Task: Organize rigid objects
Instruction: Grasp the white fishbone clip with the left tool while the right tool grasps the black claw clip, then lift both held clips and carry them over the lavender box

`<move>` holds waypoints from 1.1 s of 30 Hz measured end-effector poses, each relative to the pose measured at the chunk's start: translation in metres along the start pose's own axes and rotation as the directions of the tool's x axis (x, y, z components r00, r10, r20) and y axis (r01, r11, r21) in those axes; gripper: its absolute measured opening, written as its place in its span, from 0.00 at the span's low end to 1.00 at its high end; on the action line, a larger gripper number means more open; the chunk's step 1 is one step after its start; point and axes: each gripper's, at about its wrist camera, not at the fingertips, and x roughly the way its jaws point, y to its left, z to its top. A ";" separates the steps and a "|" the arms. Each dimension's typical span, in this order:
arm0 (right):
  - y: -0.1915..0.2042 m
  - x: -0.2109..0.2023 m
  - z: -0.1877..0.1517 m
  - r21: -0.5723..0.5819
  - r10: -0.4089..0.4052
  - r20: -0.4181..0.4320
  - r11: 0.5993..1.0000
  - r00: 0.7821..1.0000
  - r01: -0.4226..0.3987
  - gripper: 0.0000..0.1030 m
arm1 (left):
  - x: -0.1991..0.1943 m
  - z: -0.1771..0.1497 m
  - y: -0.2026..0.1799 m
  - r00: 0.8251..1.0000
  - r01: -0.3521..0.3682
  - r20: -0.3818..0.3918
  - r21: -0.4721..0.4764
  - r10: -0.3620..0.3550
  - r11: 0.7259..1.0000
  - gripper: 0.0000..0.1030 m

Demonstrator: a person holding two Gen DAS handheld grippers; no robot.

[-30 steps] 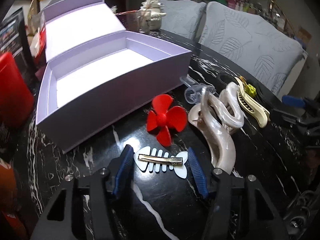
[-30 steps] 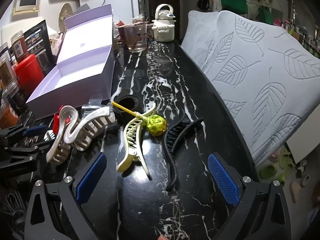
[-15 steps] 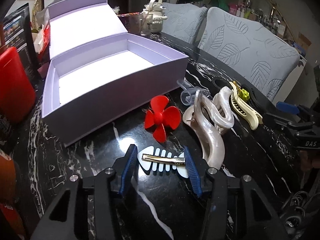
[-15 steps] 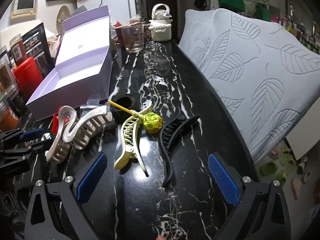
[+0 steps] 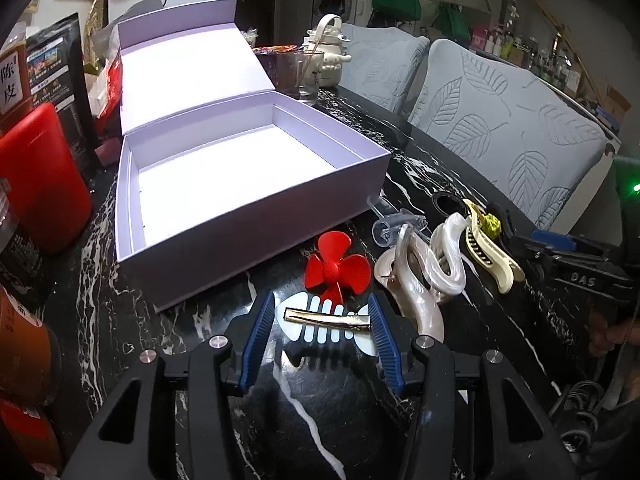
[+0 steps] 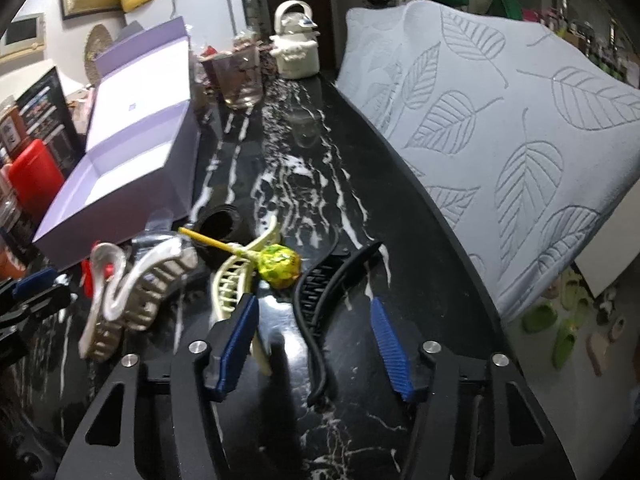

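White fish-bone hair clip (image 5: 326, 322) sits on the counter (image 5: 320, 420) between the left gripper (image 5: 320, 330) pads, jaws apart, not clamped. Looks like the pickup step: squeeze, then lift into the purple box (image 5: 240, 216). Right gripper (image 6: 314, 336) hangs apart around the black clip (image 6: 320, 300). Readable: "DAS", "陈皮".

both low over the tabletop, left gripper (image 5: 322, 330) jaws narrowed in, right gripper (image 6: 314, 330) partly open
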 end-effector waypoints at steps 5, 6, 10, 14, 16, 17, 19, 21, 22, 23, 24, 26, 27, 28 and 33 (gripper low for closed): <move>0.000 0.014 0.000 0.006 0.003 -0.041 1.000 0.999 -0.003 0.49 | 0.003 0.000 0.001 1.000 0.003 -0.006 -0.018 -0.003 1.000 0.47; 0.000 0.014 0.000 0.005 -0.002 -0.038 1.000 0.999 0.002 0.46 | 0.003 0.000 0.001 1.000 0.003 -0.006 -0.018 -0.003 1.000 0.47; 0.001 0.015 0.000 -0.001 -0.009 -0.028 1.000 1.000 0.009 0.21 | 0.002 -0.001 0.002 1.000 0.003 -0.006 -0.022 -0.003 1.000 0.47; 0.002 0.011 -0.003 -0.002 -0.016 -0.011 1.000 1.000 0.016 0.18 | -0.002 -0.002 0.002 1.000 -0.001 0.003 -0.023 0.001 1.000 0.47; 0.003 0.006 -0.005 0.000 -0.009 -0.004 1.000 1.000 0.009 0.18 | -0.005 -0.003 0.001 1.000 0.004 0.011 -0.020 -0.004 1.000 0.47; 0.003 0.004 -0.005 0.000 -0.007 -0.001 1.000 1.000 0.007 0.18 | -0.007 -0.003 0.001 1.000 0.005 0.014 -0.019 -0.005 1.000 0.47; 0.005 0.000 -0.007 -0.003 -0.008 0.004 1.000 1.000 0.008 0.18 | -0.011 -0.004 0.000 1.000 0.010 0.024 -0.021 -0.009 1.000 0.47; 0.007 -0.006 -0.010 -0.005 -0.002 0.009 1.000 1.000 0.002 0.18 | -0.015 -0.005 0.000 0.999 0.014 0.031 -0.023 -0.014 1.000 0.47; 0.008 -0.010 -0.011 -0.007 0.001 0.014 1.000 1.000 -0.001 0.18 | -0.018 -0.006 0.000 0.999 0.015 0.036 -0.023 -0.014 1.000 0.47; 0.009 -0.012 -0.012 -0.007 0.003 0.018 1.000 1.000 -0.003 0.18 | -0.021 -0.006 -0.001 0.999 0.014 0.043 -0.021 -0.013 1.000 0.47; 0.009 -0.015 -0.013 -0.008 0.005 0.023 1.000 1.000 -0.005 0.18 | -0.025 -0.007 -0.001 0.999 0.011 0.051 -0.020 -0.010 1.000 0.47; 0.012 -0.021 -0.016 -0.014 0.012 0.032 1.000 0.999 -0.012 0.18 | -0.032 -0.009 -0.001 0.998 0.010 0.064 -0.021 -0.009 1.000 0.47; 0.014 -0.024 -0.017 -0.017 0.016 0.034 1.000 0.999 -0.016 0.18 | -0.034 -0.010 -0.001 0.998 0.009 0.066 -0.023 -0.008 1.000 0.47; 0.017 -0.027 -0.019 -0.023 0.025 0.036 0.999 0.999 -0.024 0.18 | -0.037 -0.011 -0.002 0.998 0.007 0.070 -0.023 -0.005 1.000 0.47; 0.033 -0.041 -0.028 -0.054 0.070 0.047 0.996 0.996 -0.067 0.18 | -0.056 -0.017 0.000 0.995 -0.007 0.096 -0.033 0.010 0.999 0.47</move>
